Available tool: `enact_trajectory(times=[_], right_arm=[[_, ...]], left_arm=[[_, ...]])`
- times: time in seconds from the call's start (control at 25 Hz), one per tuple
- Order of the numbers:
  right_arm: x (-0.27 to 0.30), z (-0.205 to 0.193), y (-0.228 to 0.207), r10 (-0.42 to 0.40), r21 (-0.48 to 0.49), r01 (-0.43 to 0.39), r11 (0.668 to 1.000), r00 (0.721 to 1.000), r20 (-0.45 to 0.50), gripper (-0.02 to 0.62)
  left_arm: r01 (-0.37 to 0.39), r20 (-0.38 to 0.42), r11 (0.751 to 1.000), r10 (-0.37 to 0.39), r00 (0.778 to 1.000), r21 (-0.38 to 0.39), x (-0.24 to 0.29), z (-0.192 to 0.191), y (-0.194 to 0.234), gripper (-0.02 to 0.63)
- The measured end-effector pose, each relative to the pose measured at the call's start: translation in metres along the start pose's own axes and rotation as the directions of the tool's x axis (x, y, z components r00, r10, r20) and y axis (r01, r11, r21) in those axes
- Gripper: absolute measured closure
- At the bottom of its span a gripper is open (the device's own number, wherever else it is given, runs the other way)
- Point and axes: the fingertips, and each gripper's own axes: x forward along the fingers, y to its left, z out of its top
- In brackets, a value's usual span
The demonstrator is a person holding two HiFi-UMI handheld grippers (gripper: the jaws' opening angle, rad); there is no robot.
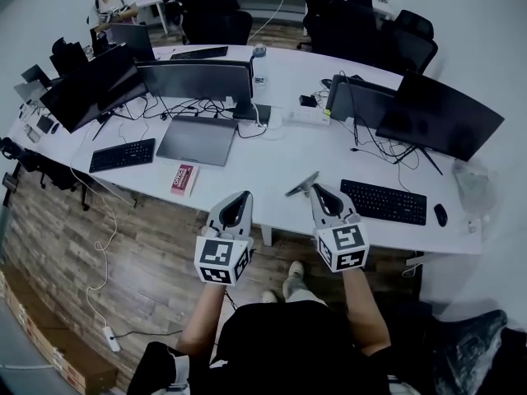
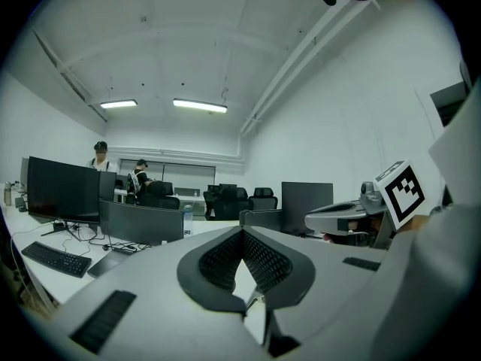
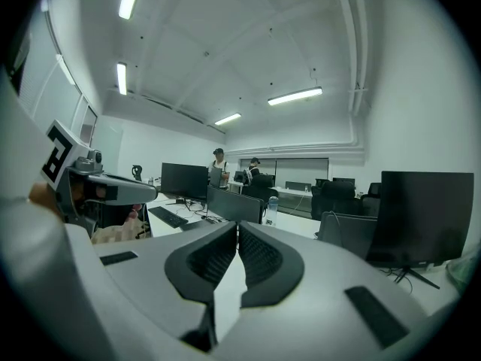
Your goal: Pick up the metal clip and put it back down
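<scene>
Two grippers hang over the near edge of the white desk in the head view, one in each of our hands. The left gripper points at bare desktop to the right of a red-and-white box. The right gripper has its tip just beside the metal clip, a grey strip lying slantwise on the desk near the front edge. We cannot tell whether they touch. A black keyboard and a mouse lie further to the right.

In the left gripper view, the ribbed pads meet at their tips and part only toward the base, so we read these jaws as closed with nothing gripped. The right gripper shows at the right of this view.

In the right gripper view, the pads stand together with only a thin slit between them and pale desk showing through it, so this gripper is closed and empty. A water bottle stands on the desk beyond.
</scene>
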Motion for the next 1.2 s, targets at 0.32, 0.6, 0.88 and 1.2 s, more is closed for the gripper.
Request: enact_trajectory(times=[0.32, 0.6, 0.88, 1.2], right_arm=[[0.028, -0.007, -0.026, 0.025, 0.026, -0.024, 0.999, 1.000, -0.016, 0.569], [0.056, -0.022, -0.053, 0.046, 0.055, -0.043, 0.998, 0.998, -0.048, 0.568], [0.081, -0.043, -0.077, 0.059, 0.053, -0.054, 0.997, 0.994, -0.095, 0.568], [0.099, -0.088, -0.101, 0.072, 0.088, -0.055, 0.995, 0.979, -0.192, 0.568]], left_arm=[[-0.004, -0.009, 1.000, 0.004, 1.000, -0.015, 0.041, -0.006, 0.003, 0.595], [-0.025, -0.014, 1.000, 0.025, 1.000, 0.006, 0.075, -0.009, 0.006, 0.595], [-0.031, -0.015, 0.999, 0.030, 0.999, -0.015, 0.108, -0.018, 0.008, 0.595], [-0.009, -0.084, 1.000, 0.008, 0.996, -0.017, 0.144, -0.054, 0.006, 0.595]])
